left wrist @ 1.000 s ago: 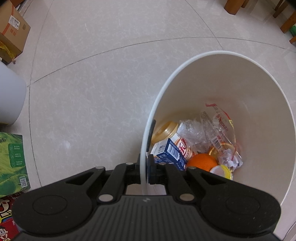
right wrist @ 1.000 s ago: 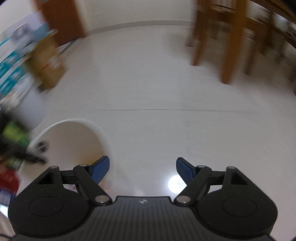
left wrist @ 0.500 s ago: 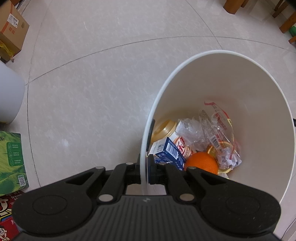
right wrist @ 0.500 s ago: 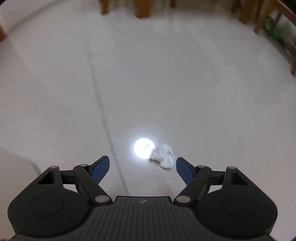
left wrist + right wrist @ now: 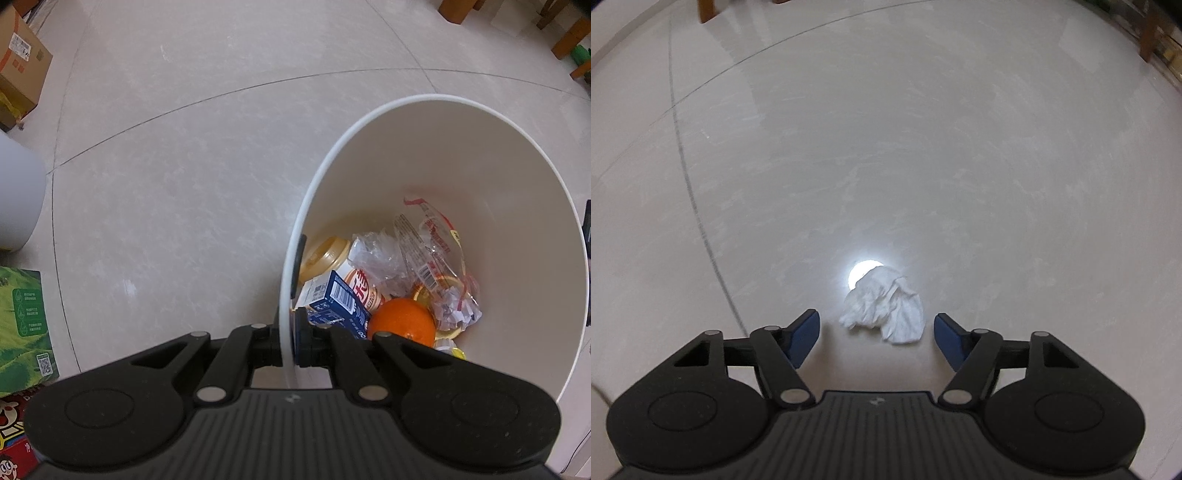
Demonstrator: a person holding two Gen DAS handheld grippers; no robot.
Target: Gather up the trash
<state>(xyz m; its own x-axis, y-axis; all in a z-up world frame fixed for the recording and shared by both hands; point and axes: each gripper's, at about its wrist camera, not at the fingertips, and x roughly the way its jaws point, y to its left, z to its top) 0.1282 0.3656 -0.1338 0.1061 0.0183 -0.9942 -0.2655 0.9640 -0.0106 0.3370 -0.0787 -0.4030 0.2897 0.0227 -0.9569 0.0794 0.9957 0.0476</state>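
Closing around a crumpled white paper tissue (image 5: 884, 308), your right gripper (image 5: 875, 334) is pointing steeply down at the pale glossy tiled floor (image 5: 923, 147). Its blue pads (image 5: 803, 332) are still apart from the paper on both sides, so nothing is being pressed yet. The wad is lying on the floor between and just ahead of the fingertips, partly covering a bright round reflection of a lamp (image 5: 860, 271).

You are dealing with something that looks very light, soft and easily squashed. It should give under the pads rather than resist, and is unlikely to slip, though a loose flap could tear away or a glancing pad could push it aside. Taking it across its thick middle, low against the floor, is probably your safest hold.

It is showing deep folds, a rounded upper lobe and a flatter flap hanging toward the lower right.

Your left gripper (image 5: 288, 332) is clamping fully on the near rim of the round white plastic trash bin (image 5: 480, 155), one finger inside and one outside. Packaging and an orange fruit (image 5: 402, 323) are lying at the bottom.
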